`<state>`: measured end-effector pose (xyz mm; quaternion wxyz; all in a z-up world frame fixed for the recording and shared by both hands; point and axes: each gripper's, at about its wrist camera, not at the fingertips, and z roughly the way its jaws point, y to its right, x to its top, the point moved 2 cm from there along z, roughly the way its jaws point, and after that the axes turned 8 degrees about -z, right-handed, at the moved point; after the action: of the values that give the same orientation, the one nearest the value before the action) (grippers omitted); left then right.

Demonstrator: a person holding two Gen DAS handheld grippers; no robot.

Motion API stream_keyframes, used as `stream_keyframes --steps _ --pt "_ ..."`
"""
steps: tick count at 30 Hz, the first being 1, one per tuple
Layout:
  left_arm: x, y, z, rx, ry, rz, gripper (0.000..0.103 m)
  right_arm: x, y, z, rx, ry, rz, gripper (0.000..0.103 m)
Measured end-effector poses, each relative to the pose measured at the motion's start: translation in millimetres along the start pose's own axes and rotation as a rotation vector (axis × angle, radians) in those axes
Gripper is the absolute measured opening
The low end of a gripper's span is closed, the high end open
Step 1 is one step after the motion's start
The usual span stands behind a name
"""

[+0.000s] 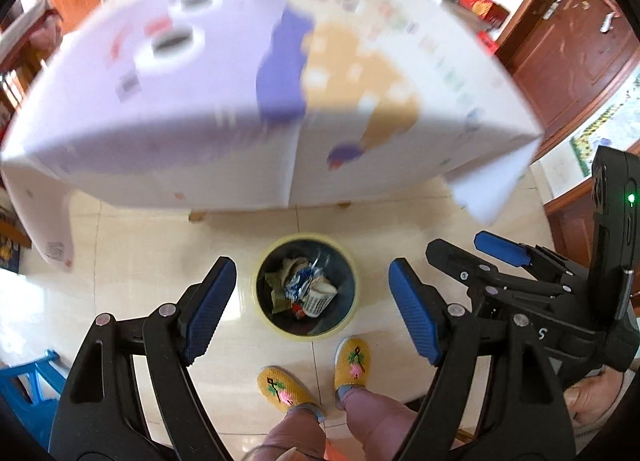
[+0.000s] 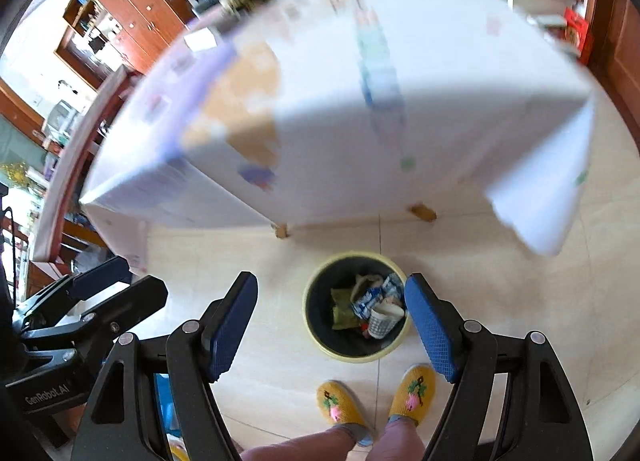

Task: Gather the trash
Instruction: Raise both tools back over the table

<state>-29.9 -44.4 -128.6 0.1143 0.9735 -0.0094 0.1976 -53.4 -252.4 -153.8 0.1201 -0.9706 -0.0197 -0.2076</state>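
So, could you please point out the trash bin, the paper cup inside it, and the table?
trash bin (image 1: 267,319): left wrist view, on its yellow rim.
paper cup (image 2: 383,324): right wrist view, on its patterned side.
table (image 2: 440,81): right wrist view, on the white tablecloth top.

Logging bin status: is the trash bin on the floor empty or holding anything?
Holding trash: the bin contains crumpled wrappers and a paper cup, lying below its rim.

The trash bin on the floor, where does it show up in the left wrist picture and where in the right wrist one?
Left wrist view: the trash bin sits low and centred, between the open fingers of the left gripper.
Right wrist view: the trash bin sits low, right of centre, by the right-hand finger of the right gripper.
Shared landmark: the yellow slippers just below the bin in both.
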Motion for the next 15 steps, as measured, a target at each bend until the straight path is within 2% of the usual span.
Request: stream_keyframes --steps 7,15 --pt "36 16 -106 -0.037 0.114 0.038 0.076 38 -47 -98 0.007 0.125 -0.034 0.077" --pt "74 11 -201 -0.048 0.266 0.057 0.076 73 -96 -193 -0.003 0.278 -0.08 0.077"
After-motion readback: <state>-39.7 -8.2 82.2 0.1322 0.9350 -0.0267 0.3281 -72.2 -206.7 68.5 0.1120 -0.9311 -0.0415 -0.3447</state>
